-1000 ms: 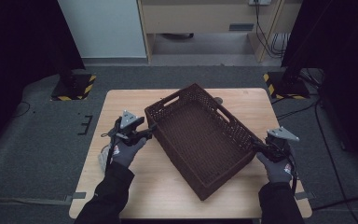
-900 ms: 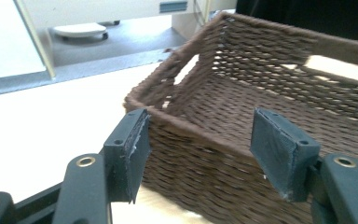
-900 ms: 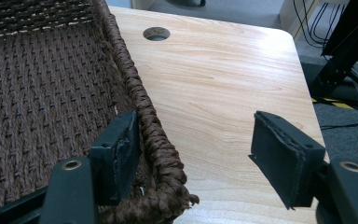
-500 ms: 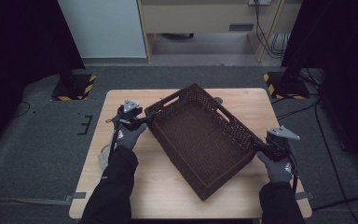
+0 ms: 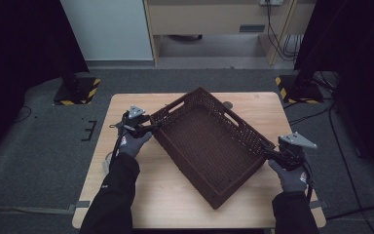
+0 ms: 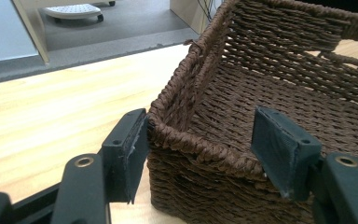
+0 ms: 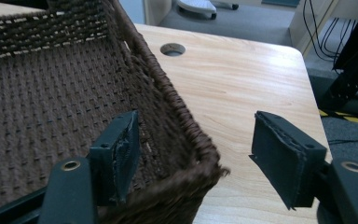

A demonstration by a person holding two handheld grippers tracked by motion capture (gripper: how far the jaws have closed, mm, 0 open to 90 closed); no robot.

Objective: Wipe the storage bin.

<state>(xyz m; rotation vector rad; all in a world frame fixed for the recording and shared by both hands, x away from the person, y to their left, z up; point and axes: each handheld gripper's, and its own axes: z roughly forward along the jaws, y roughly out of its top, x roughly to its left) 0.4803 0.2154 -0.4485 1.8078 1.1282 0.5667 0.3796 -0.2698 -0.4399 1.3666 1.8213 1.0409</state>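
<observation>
Both claws gape astride corners of the wicker basket (image 5: pixel 209 146), seemingly unclamped.

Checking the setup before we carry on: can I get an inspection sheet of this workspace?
Surface: wooden table, cable hole near far edge.
Job's things: brown woven basket, set askew, nothing inside.
Clutter: nothing seen.
Grippers: left tool open, straddling a basket corner; right tool open, straddling the opposite corner's rim.
Cables: one trails from each tool; more by the far cabinet.
Surroundings: grey carpet, striped stand bases.
</observation>
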